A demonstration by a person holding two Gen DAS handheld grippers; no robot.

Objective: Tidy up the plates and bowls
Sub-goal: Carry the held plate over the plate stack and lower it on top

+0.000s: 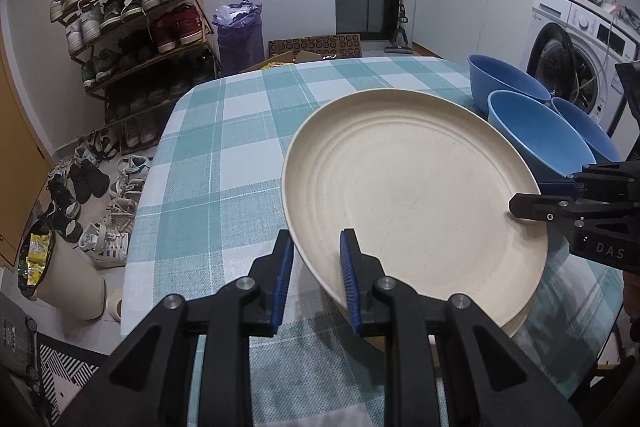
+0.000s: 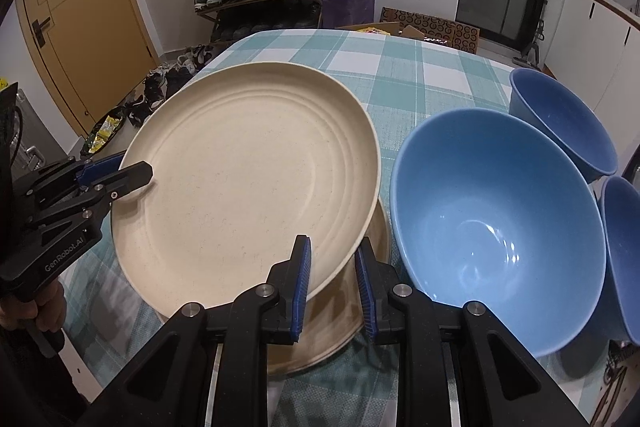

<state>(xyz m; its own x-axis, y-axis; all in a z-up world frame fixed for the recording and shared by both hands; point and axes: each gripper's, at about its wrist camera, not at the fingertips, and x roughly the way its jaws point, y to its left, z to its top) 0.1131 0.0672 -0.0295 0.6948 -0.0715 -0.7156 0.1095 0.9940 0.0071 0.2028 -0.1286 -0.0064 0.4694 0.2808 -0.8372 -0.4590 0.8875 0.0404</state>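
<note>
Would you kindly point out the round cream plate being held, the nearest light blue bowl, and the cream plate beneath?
Round cream plate (image 2: 248, 179): right wrist view, its centre.
Nearest light blue bowl (image 2: 492, 227): right wrist view, inner wall.
Lower cream plate (image 2: 340, 323): right wrist view, exposed rim.

A plate (image 2: 248, 179) sits tilted on a second plate (image 2: 344, 327) on the table (image 1: 240, 131). The left gripper (image 1: 316, 267) clamps the top plate's rim on one side, the right gripper (image 2: 332, 275) the opposite side. Just right of the plates stands a bowl (image 2: 496, 227), with two more bowls (image 2: 560, 123) (image 2: 624, 251) behind and beside it. A shoe rack (image 1: 140, 27) stands beyond the table's far left corner.
</note>
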